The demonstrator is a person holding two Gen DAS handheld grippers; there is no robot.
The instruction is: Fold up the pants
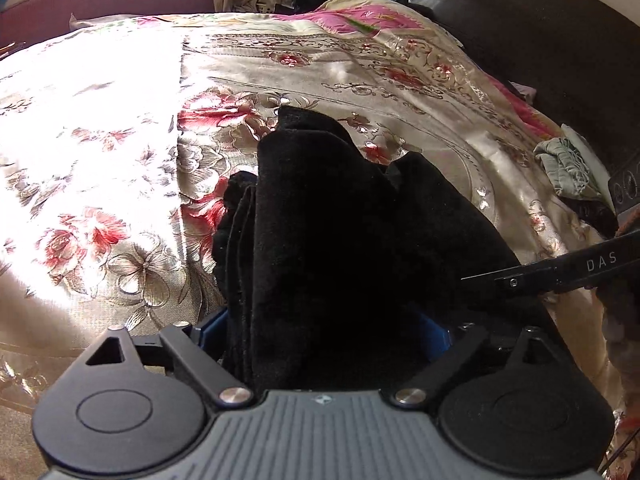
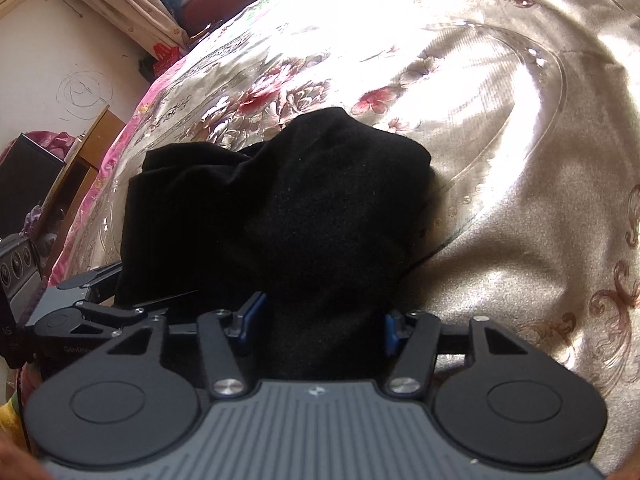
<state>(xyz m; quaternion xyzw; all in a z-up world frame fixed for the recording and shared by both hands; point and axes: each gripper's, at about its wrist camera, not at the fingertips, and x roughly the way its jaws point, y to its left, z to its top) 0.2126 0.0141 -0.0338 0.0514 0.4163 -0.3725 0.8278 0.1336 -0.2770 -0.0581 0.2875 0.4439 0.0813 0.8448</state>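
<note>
Black fabric fills the gap of the left gripper (image 1: 332,336): the pants (image 1: 340,220) run between its blue-padded fingers (image 1: 214,330), which stand moderately apart and pinch a thick bunch of several folded layers. From there the cloth rises in a crumpled heap and drapes away over the bed (image 1: 100,140), whose shiny floral cover lies under and around it on every side.

Seen from the right wrist, the right gripper (image 2: 320,328) has its blue fingers (image 2: 252,316) closed in on another part of the same pants (image 2: 280,216), with the cloth packed between the pads. The left gripper (image 2: 100,316) appears just left of the pants in this view, touching the cloth edge. In the left wrist view, a black finger of the right gripper (image 1: 560,272) reaches in at the right edge of the pants.

Right of the pants, near the bed's far edge, lies a crumpled grey-green garment (image 1: 568,168). Beyond the pants, at the head of the bed, a pink-flowered quilt (image 1: 360,20) is heaped, with a purple headboard (image 1: 100,0) behind the bed.
</note>
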